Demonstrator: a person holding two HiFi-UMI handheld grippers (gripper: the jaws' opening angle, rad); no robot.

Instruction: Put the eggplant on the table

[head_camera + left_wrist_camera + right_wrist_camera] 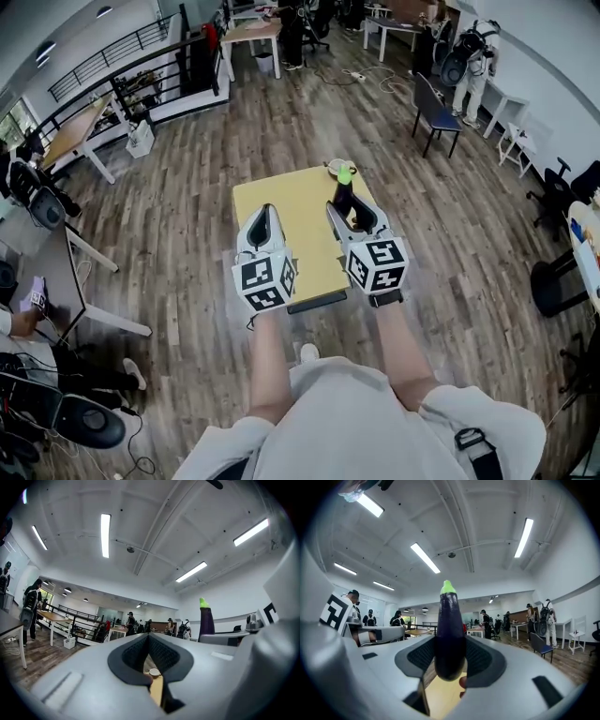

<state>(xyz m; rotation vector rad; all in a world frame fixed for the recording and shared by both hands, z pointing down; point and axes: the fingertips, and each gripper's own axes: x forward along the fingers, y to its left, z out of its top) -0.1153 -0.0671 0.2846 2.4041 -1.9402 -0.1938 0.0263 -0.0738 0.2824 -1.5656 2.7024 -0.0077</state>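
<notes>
A dark purple eggplant (343, 197) with a green stem end stands upright between the jaws of my right gripper (352, 221), which is shut on its lower half. In the right gripper view the eggplant (450, 634) fills the gap of that gripper (450, 645), stem up. It hangs over the far right part of a small yellow table (302, 234). My left gripper (266, 219) is level beside it over the table's left part; its jaws (148, 637) meet with nothing between them. The left gripper view shows the eggplant (206, 620) off to the right.
A small round dish (337, 168) sits at the table's far edge. Wooden floor surrounds the table. A dark chair (437, 114) stands far right, a white desk (58, 267) with a seated person at left, and a black office chair (555, 281) at right. More desks and people stand further back.
</notes>
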